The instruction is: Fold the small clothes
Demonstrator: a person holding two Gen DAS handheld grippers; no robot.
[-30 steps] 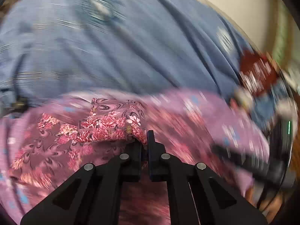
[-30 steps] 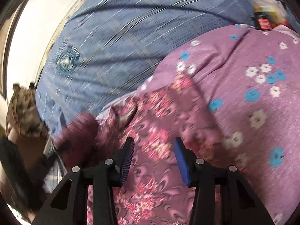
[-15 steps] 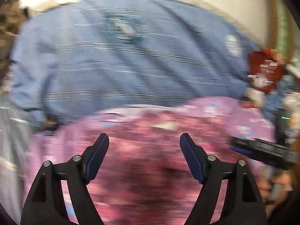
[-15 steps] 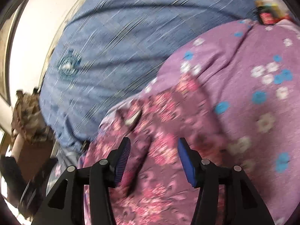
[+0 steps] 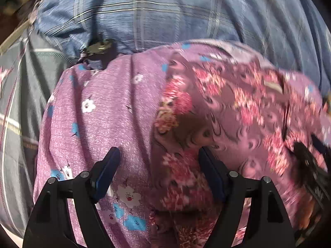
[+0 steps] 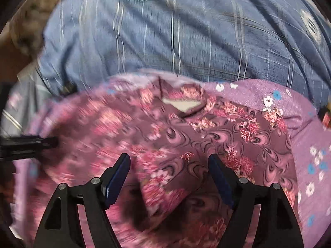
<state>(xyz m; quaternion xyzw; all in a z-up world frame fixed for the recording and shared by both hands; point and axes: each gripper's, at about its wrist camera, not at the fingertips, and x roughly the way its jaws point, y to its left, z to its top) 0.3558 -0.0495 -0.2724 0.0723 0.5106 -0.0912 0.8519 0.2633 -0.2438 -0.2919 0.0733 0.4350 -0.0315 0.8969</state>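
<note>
A small maroon garment with pink flower print (image 5: pixel 223 111) lies on a purple flowered cloth (image 5: pixel 103 111). Its neck opening with a pale label (image 6: pixel 182 103) faces away in the right wrist view. My left gripper (image 5: pixel 159 163) is open and empty, low over the garment's left edge where it meets the purple cloth. My right gripper (image 6: pixel 169 167) is open and empty, low over the garment's middle (image 6: pixel 217 136), near a fold. The right gripper shows at the right edge of the left wrist view (image 5: pixel 310 165). The left gripper shows at the left edge of the right wrist view (image 6: pixel 26 142).
A blue plaid bedcover (image 5: pixel 165 10) lies behind the purple cloth, also in the right wrist view (image 6: pixel 186 31). A grey plaid cloth (image 5: pixel 16 103) is at the left. A small metal clasp (image 5: pixel 97 47) sits at the bedcover's edge.
My left gripper let go of the garment's fold, opened wide and swung left over the garment's left edge. My right gripper stayed open and turned to face the neck opening.
</note>
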